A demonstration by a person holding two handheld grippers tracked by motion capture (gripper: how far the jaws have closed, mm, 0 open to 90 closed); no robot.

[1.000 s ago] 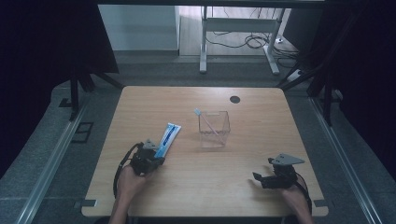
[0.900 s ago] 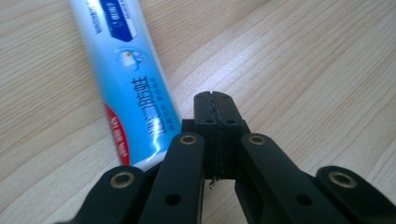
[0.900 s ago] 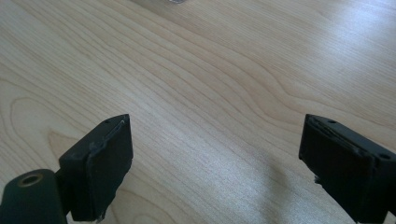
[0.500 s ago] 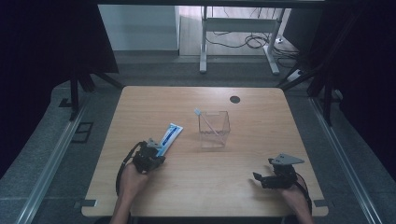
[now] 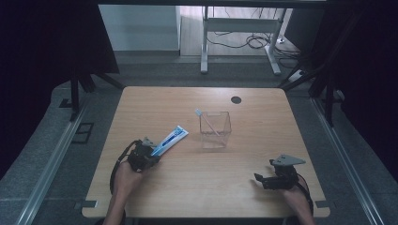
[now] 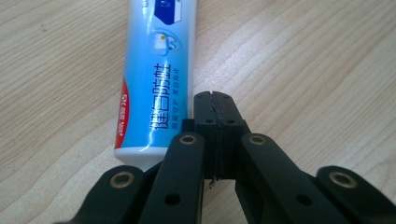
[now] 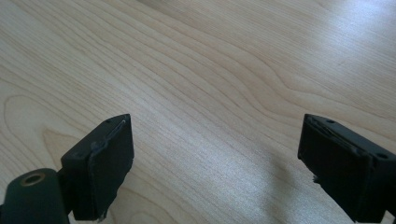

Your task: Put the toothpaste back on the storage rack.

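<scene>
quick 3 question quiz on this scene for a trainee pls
1. True or false: the left gripper has its jaws closed on the toothpaste tube.
2. What stands in the clear box? A) a spoon B) a toothbrush C) a pen
3. Fill in: the right gripper rests over the bare table with its jaws ____.

Key
1. False: the jaws are shut on nothing, and the tube lies beside them.
2. B: the toothbrush leans in the box.
3. Open.

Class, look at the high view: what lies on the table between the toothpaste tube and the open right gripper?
Mostly bare wood. In the high view, between the toothpaste tube and the right gripper, the table holds nothing; the clear box stands just beyond that stretch.
</scene>
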